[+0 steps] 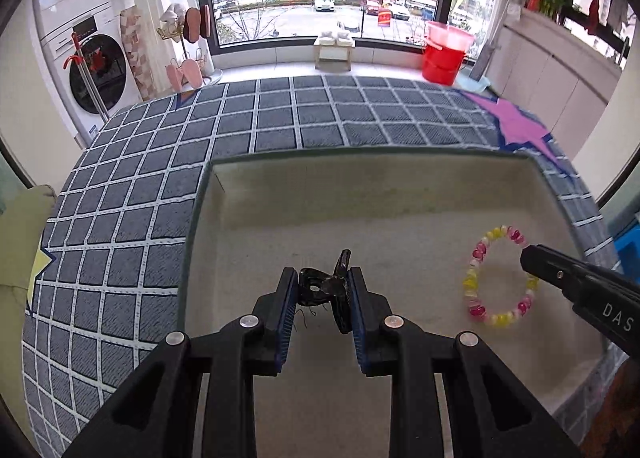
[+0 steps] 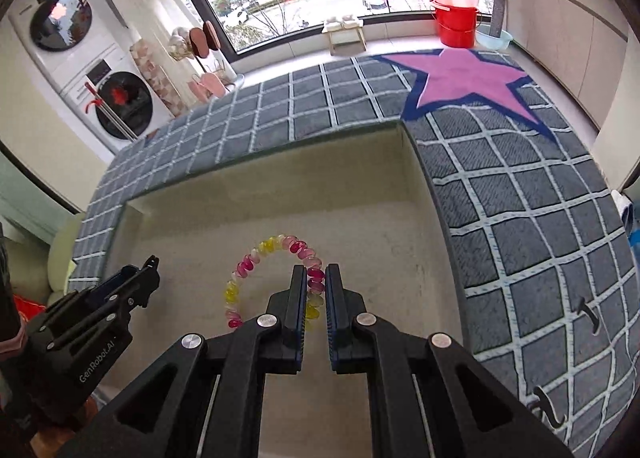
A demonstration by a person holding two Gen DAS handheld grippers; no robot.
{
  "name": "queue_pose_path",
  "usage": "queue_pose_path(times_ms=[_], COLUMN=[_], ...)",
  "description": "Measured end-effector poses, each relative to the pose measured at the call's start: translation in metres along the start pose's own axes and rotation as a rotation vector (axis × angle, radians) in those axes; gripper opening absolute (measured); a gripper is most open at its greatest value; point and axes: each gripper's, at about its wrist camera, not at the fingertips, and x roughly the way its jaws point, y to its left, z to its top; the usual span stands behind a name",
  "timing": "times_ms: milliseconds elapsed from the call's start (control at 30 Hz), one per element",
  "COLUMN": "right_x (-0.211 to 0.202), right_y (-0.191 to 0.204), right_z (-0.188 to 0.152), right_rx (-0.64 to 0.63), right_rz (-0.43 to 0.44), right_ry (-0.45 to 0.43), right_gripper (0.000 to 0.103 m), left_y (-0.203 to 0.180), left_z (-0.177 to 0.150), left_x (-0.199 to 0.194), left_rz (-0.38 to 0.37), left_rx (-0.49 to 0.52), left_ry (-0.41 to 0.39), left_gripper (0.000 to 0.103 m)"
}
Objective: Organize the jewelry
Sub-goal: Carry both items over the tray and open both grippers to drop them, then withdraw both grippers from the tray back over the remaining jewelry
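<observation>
A shallow beige tray [image 1: 400,194] lies on a grey checked rug. In the left wrist view my left gripper [image 1: 323,282] is shut on a black hair claw clip [image 1: 326,284], held over the tray's middle. To its right hangs a bracelet [image 1: 476,258] of pink, yellow and clear beads, with the right gripper [image 1: 532,258] reaching in from the right edge. In the right wrist view my right gripper [image 2: 316,278] is shut on the bracelet [image 2: 256,258], whose loop arcs up and left of the fingers. The left gripper [image 2: 150,270] shows at lower left; the clip is hidden there.
The rug [image 2: 520,218] carries a pink star [image 2: 468,78] at the far right. Beyond it stand a small wooden stool [image 1: 334,48], red buckets [image 1: 444,54], a shoe rack [image 1: 188,54] and stacked washing machines [image 1: 92,70] under a big window.
</observation>
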Motion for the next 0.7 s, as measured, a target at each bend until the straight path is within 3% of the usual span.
queue_pose_path(times_ms=[233,300,333,367,467,533,600,700], right_x=[0.005,0.003,0.002,-0.001,-0.018,-0.03,-0.042,-0.06], right_y=[0.003,0.004,0.004,0.005,0.01,0.013,0.014,0.011], right_z=[-0.005,-0.005,-0.004,-0.004,-0.003,-0.004,-0.007,-0.016], right_rx=[-0.029,-0.028,-0.023,-0.02,-0.032,-0.036,-0.033,-0.022], right_rz=[-0.038,-0.026,-0.016,-0.004,0.027,0.048,0.064,0.066], right_ry=[0.006,0.014,0.014,0.007,-0.035,-0.049,-0.069,-0.091], right_gripper=[0.012,0.028,0.052,0.059,0.06,0.062,0.071,0.073], left_y=[-0.004,-0.006,-0.006,-0.005,-0.004,-0.002,-0.001,-0.006], left_z=[-0.003,-0.004,-0.004,-0.004,-0.005,-0.004,-0.005,-0.002], left_x=[0.006,0.005,0.003,0.001,-0.009,-0.015,-0.026,-0.031], left_rz=[0.063,0.066,0.065,0.064,0.063,0.066,0.073,0.042], left_rx=[0.011,0.003,-0.005,-0.009,-0.018,-0.037,-0.065,-0.051], left_ry=[0.009,0.021,0.016,0.009,-0.013,-0.026,-0.08,-0.059], left_gripper=[0.041,0.041,0.041,0.041,0.044,0.103,0.103,0.103])
